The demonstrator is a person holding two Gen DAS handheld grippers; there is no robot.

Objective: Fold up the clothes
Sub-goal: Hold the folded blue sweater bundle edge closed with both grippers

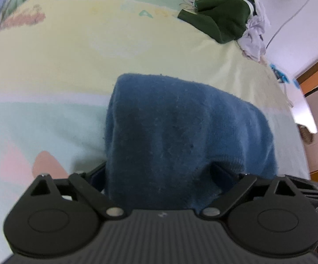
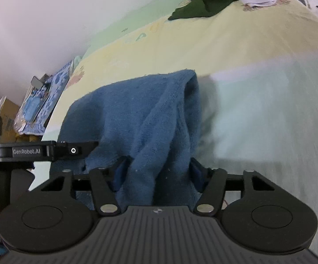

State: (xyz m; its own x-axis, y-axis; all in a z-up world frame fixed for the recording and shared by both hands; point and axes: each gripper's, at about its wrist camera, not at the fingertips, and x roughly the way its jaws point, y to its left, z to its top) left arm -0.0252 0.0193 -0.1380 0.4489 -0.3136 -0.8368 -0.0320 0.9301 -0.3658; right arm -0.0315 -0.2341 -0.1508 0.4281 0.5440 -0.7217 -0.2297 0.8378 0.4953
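Here the step in hand looks like carrying a gathered edge of the blue knitted garment [image 1: 181,121] over to make a fold. To do it well, both hands should be travelling together at the same height, keeping the edge between them taut enough not to sag. They should be laying it down flat on the bed [image 1: 93,55] before letting go, so the knit is not rucking underneath.

The right gripper [image 2: 158,171] is grasping a thick twist of the knit, its fingers pressing in on either side at the lower middle of the right wrist frame. The left gripper [image 1: 159,173] is standing much wider, with a broad bunch of cloth filling the whole gap. It seems to be clamping that bunch, though the cloth is hiding the fingertips.

The garment is lying in the centre of both frames, rising from the pastel bedsheet up into the two grippers. It is a fuzzy, slightly pilled mid-blue knit, soft and thick, already doubled, with a rounded folded edge at its far end. A dark green garment [image 1: 220,15] and a pale crumpled cloth [image 1: 255,35] are waiting well apart, at the upper right.
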